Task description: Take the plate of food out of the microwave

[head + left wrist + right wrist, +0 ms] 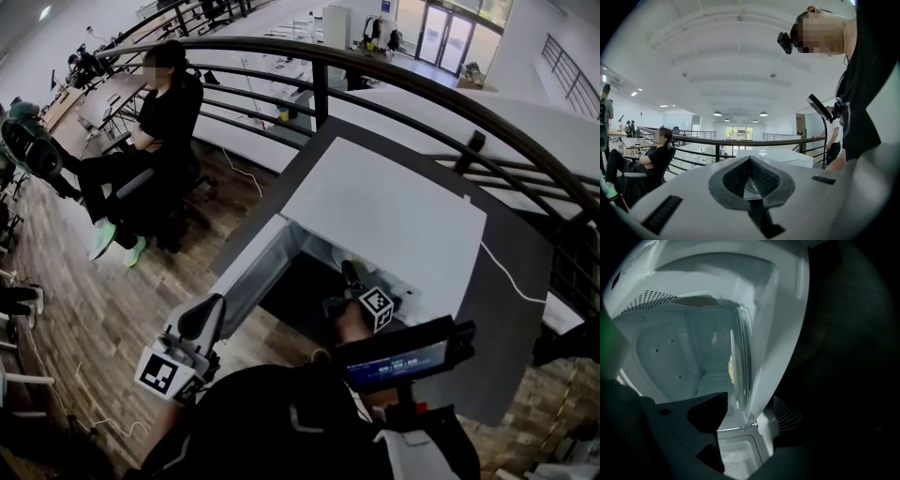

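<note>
My right claw [749, 409] is spread wide inside the open microwave [384, 220] and pinches nothing. The plate [740, 366] with yellow food [731, 370] stands at its 12 o'clock. My left claw [750, 164], outside at 7 o'clock, is pressed together and empty.

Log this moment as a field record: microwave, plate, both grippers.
Microwave: white box-shaped microwave on dark table, door open
Plate: pale round plate inside cavity, yellowish food on it
Right gripper: reaching into cavity, jaws apart, plate not gripped
Left gripper: outside microwave, jaws together, empty
</note>
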`<action>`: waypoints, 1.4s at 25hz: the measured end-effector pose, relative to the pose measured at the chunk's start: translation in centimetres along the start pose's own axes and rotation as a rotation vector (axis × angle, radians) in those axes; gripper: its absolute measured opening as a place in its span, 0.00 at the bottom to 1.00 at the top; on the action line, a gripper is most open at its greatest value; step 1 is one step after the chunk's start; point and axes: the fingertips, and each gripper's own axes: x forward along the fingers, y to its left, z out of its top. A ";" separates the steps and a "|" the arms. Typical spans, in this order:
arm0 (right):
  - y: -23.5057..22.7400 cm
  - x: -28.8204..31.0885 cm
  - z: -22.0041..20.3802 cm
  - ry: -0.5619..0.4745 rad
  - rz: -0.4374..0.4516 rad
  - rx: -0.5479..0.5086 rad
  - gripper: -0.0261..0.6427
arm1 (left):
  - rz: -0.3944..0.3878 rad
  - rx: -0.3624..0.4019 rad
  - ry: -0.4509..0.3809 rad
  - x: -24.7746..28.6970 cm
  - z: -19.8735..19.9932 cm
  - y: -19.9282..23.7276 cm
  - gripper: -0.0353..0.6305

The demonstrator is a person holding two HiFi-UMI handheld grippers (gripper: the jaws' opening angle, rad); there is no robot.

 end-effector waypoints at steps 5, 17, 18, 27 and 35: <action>-0.6 0.6 0.0 0.000 -0.014 0.018 0.47 | 0.035 -0.004 0.012 -0.1 -0.4 0.5 0.06; -0.2 1.3 0.2 -0.014 -0.026 0.019 0.47 | 0.046 0.027 0.031 -0.6 0.1 -0.1 0.06; -0.4 1.4 0.2 -0.017 -0.027 0.019 0.47 | 0.049 0.027 0.030 -0.6 0.1 0.1 0.06; -0.9 0.6 -0.8 -0.029 0.013 0.098 0.36 | 0.049 0.010 0.031 -1.3 -0.7 0.6 0.06; -0.5 0.0 -1.5 -0.033 0.059 0.097 0.28 | 0.026 0.002 0.034 -1.8 -1.3 0.9 0.06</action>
